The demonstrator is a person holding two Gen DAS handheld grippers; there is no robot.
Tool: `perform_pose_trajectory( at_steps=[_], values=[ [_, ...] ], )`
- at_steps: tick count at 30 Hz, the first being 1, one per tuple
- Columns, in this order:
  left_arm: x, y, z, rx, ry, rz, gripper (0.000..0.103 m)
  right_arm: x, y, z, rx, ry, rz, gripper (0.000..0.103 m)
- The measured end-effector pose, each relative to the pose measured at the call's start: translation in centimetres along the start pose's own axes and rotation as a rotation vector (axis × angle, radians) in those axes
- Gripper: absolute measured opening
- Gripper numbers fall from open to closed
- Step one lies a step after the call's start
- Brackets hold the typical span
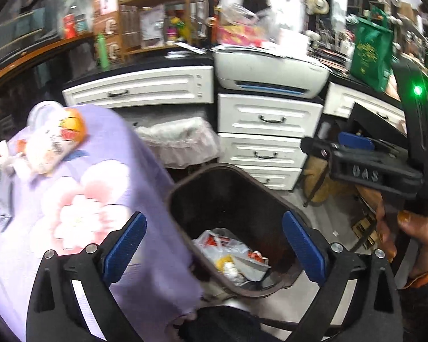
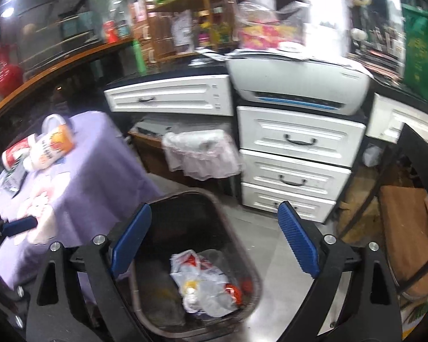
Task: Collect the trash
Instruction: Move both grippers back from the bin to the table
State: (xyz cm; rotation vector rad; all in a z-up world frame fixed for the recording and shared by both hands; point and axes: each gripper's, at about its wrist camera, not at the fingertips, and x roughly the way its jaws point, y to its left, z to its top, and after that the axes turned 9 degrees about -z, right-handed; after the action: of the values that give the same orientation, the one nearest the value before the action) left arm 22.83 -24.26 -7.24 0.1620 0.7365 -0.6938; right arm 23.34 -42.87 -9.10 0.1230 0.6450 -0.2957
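A dark plastic bin (image 1: 214,168) stands on the floor beside a table under a purple flowered cloth (image 1: 122,148). Crumpled white and red plastic bags (image 1: 231,252) lie at its bottom, also seen in the right wrist view (image 2: 202,279). My left gripper (image 1: 214,219) hangs open above the bin's mouth, nothing between its blue pads. My right gripper (image 2: 215,211) is open over the same bin (image 2: 185,193), also empty. White and orange packaging (image 1: 57,139) (image 2: 51,145) lies on the cloth. A person's hand (image 1: 413,236) grips the right gripper's handle at the right.
White drawers (image 1: 262,154) with a printer (image 1: 271,74) on top stand behind the bin. A second bin lined with a pale bag (image 1: 182,139) sits under the counter. A green bag (image 1: 371,48) rests on the counter; a wooden seat (image 2: 405,233) is at right.
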Motion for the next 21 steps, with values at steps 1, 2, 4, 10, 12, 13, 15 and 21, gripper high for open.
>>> perform_pose_trajectory(
  at_steps=[1, 2, 4, 10, 12, 13, 15, 21],
  values=[
    [-0.7, 0.8, 0.1, -0.008, -0.008, 0.013, 0.096, -0.2, 0.8, 0.1, -0.016, -0.002, 0.011, 0.089],
    [-1.2, 1.2, 0.1, -0.013, -0.013, 0.022, 0.096, -0.3, 1.6, 0.2, -0.032, -0.005, 0.021, 0.089],
    [-2.3, 2.4, 0.0, -0.029, -0.021, 0.052, 0.097, -0.7, 3.5, 0.4, -0.074, -0.004, 0.043, 0.089],
    [-4.9, 7.0, -0.5, -0.081, -0.028, 0.167, 0.097, -1.3, 8.5, 0.9, -0.183, -0.010, 0.115, 0.089],
    [-5.9, 8.4, -0.8, -0.094, -0.027, 0.207, 0.097, -1.5, 10.0, 0.9, -0.218, -0.013, 0.135, 0.089],
    [-6.3, 9.3, -1.0, -0.104, -0.026, 0.227, 0.097, -1.6, 10.9, 0.9, -0.240, -0.016, 0.144, 0.089],
    [-7.2, 11.2, -1.3, -0.136, -0.026, 0.261, 0.097, -1.8, 12.4, 0.9, -0.274, -0.017, 0.162, 0.089],
    [-9.4, 16.6, -2.3, -0.230, -0.019, 0.324, 0.097, -1.8, 16.3, 1.4, -0.337, -0.014, 0.222, 0.089]
  ],
)
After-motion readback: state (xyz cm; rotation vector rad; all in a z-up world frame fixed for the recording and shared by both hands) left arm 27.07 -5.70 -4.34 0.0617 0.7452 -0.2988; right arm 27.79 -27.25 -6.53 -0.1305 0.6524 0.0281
